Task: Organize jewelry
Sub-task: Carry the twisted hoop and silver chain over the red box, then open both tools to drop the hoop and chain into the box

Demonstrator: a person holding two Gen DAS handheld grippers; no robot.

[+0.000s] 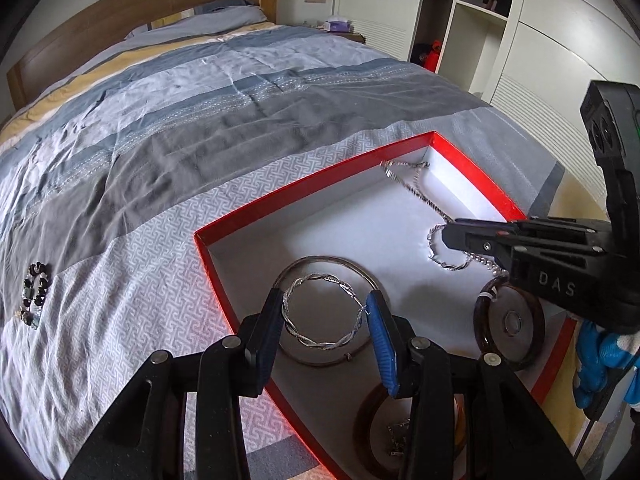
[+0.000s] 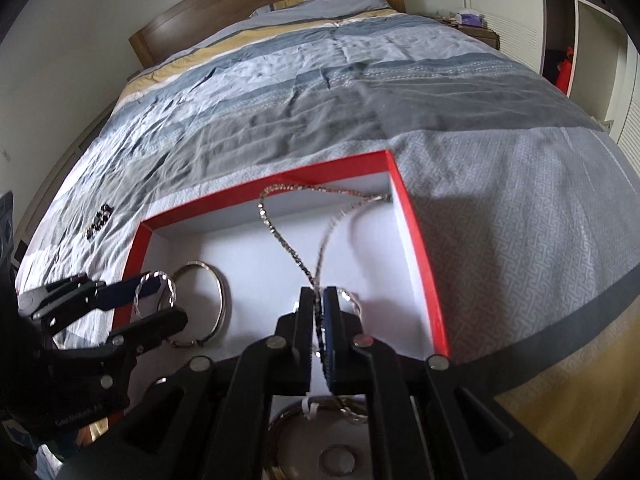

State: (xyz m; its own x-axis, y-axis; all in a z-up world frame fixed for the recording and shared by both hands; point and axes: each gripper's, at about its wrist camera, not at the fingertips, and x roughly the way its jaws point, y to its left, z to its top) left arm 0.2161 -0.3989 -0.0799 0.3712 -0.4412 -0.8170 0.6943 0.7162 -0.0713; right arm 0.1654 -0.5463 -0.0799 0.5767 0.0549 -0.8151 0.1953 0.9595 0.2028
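Both wrist views close over box [image 1: 472, 168]

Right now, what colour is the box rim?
Red, with a white interior. The box rim shows best in the right wrist view.

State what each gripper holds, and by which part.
Left gripper spans the twisted silver bangle, fingers at its opposite sides. Right gripper pinches the silver chain necklace at its near end.

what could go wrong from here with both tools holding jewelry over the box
1. The right tool is shut on the long silver chain necklace, whose far end drapes over the red-rimmed white box corner; lifting may snag it there.
2. The left tool holds the twisted silver bangle only by its edges, so it could slip and drop onto the plain metal bangle beneath.
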